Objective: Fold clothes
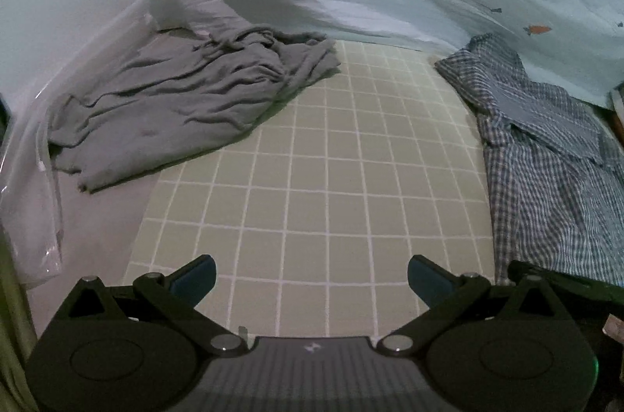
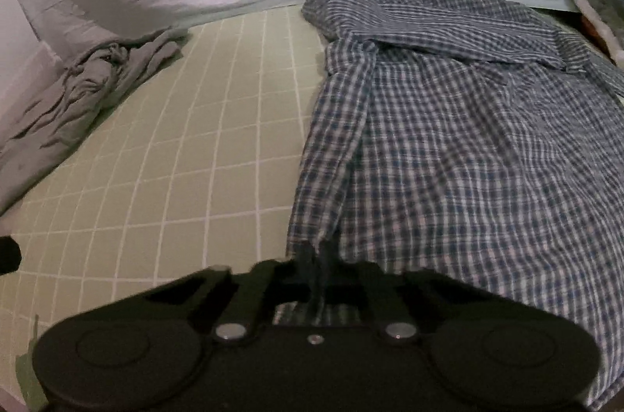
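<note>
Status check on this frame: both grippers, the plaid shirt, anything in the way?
Right gripper shut on plaid shirt hem. Left gripper open, empty, over checked sheet. Shirt crumpled, unfolded. Grey garment apart at left; nothing blocking.

Each camera sat on its gripper, looking forward and steeply down along the fingers, close above the bed. Both views shared the green checked sheet at centre, the grey garment at left and the plaid shirt at right.

I see a blue checked shirt lying rumpled at the right. A creased grey garment lies left, well apart.
</note>
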`<act>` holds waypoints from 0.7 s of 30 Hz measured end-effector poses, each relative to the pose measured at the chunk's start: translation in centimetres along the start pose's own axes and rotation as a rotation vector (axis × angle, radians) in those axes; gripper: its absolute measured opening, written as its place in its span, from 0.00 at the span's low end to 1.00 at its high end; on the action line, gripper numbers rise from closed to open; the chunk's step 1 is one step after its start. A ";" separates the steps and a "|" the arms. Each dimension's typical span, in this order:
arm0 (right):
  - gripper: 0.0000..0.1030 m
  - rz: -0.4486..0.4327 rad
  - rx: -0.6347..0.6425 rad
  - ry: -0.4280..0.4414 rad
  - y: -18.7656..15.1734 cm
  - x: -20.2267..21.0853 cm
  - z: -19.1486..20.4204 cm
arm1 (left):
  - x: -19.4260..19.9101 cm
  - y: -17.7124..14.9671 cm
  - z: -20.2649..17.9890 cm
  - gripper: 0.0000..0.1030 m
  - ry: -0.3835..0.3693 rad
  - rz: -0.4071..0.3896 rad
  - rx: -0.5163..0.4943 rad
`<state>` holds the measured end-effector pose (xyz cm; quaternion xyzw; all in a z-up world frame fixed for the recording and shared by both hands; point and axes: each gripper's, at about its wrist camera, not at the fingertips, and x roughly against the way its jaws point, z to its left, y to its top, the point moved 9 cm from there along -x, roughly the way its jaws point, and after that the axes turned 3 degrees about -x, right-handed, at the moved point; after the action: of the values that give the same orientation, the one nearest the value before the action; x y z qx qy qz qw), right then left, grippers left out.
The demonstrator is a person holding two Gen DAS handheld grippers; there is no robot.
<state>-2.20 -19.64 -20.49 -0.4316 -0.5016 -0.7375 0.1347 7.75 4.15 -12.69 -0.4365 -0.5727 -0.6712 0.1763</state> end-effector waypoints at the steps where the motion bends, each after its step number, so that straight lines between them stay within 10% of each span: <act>1: 0.01 -0.005 -0.004 0.018 0.2 0.3 -0.2 | 0.1 0.1 -0.2 1.00 0.000 -0.002 0.000; 13: 0.01 -0.114 -0.136 0.105 5.5 7.2 -11.9 | -1.2 1.7 -9.8 1.00 -0.073 -0.014 -0.045; 21: 0.01 0.031 -0.041 0.069 5.3 2.6 -19.9 | -2.1 1.2 -18.0 1.00 -0.053 0.012 -0.077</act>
<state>-10.38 -38.48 -17.63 -0.4162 -0.4748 -0.7599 0.1546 2.91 -13.34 -12.97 -0.4641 -0.5481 -0.6799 0.1480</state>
